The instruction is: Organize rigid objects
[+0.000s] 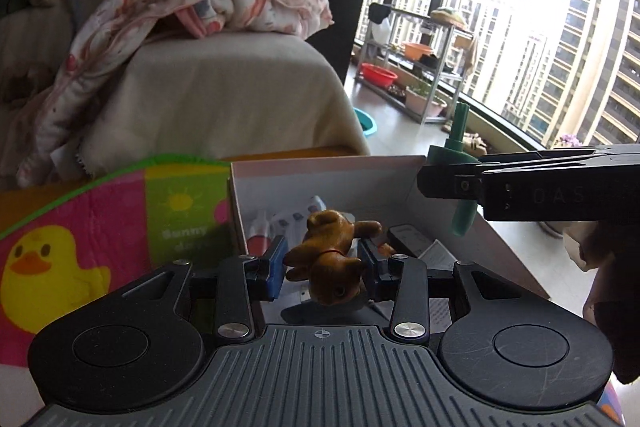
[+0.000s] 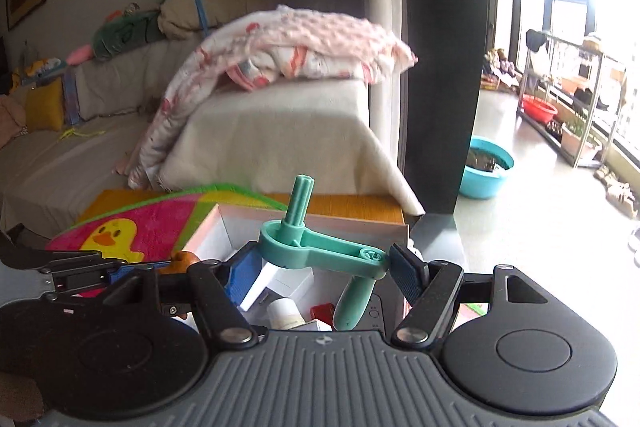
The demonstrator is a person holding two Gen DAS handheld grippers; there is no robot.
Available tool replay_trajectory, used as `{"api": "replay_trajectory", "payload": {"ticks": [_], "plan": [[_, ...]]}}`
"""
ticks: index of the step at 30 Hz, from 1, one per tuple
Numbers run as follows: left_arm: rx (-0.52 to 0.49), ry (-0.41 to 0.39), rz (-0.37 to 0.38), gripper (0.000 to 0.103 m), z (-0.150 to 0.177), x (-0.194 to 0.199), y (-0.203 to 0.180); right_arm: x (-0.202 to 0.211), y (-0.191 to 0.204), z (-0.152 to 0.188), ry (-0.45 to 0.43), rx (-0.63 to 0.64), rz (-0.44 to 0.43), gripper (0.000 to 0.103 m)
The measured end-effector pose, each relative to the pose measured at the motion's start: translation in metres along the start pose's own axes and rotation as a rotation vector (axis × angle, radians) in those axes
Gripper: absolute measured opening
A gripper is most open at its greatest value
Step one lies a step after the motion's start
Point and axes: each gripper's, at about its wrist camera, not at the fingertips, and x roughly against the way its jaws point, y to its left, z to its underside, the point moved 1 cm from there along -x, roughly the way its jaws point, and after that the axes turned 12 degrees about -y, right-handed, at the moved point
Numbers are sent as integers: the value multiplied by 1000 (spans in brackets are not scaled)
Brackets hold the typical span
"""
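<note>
My left gripper (image 1: 322, 261) is shut on a small brown toy animal (image 1: 332, 251), held upside down above an open white box (image 1: 360, 167). My right gripper (image 2: 324, 267) is shut on a teal plastic crank handle (image 2: 320, 251); its shaft stands up and its grip hangs down over the same box (image 2: 304, 223). In the left wrist view the right gripper (image 1: 452, 183) reaches in from the right with the teal crank (image 1: 456, 143) clamped in it. In the right wrist view the left gripper (image 2: 120, 273) shows at the lower left with a bit of the brown toy (image 2: 186, 259).
The box holds several small items: white packets (image 1: 280, 223), a dark device (image 1: 408, 237), a white bottle (image 2: 286, 313), a red piece (image 2: 322, 311). A bright duck-print mat (image 1: 80, 235) lies left of it on an orange table (image 2: 352, 205). A covered sofa with a pink blanket (image 2: 300, 47) stands behind; a blue basin (image 2: 484, 171) sits on the floor.
</note>
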Motion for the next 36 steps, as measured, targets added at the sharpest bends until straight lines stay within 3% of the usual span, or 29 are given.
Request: {"api": "replay_trajectory", "payload": {"ticks": [7, 14, 20, 25, 28, 34, 36], "plan": [[-14, 12, 2, 44, 0, -10, 0, -41, 2, 16, 99, -33, -9, 71], [-46, -19, 34, 45, -6, 6, -7, -17, 5, 20, 56, -6, 21, 74], [-69, -93, 20, 45, -5, 66, -2, 26, -2, 26, 0, -8, 85, 77], [-140, -51, -25, 45, 32, 125, 4, 75, 3, 55, -33, 43, 112, 83], [-174, -7, -67, 45, 61, 150, 6, 99, 13, 79, -23, 52, 85, 84], [-118, 140, -101, 45, 114, 151, 13, 105, 42, 134, 90, 51, 41, 85], [-125, 93, -108, 46, 121, 154, 10, 97, 47, 146, 136, 42, 45, 85]]}}
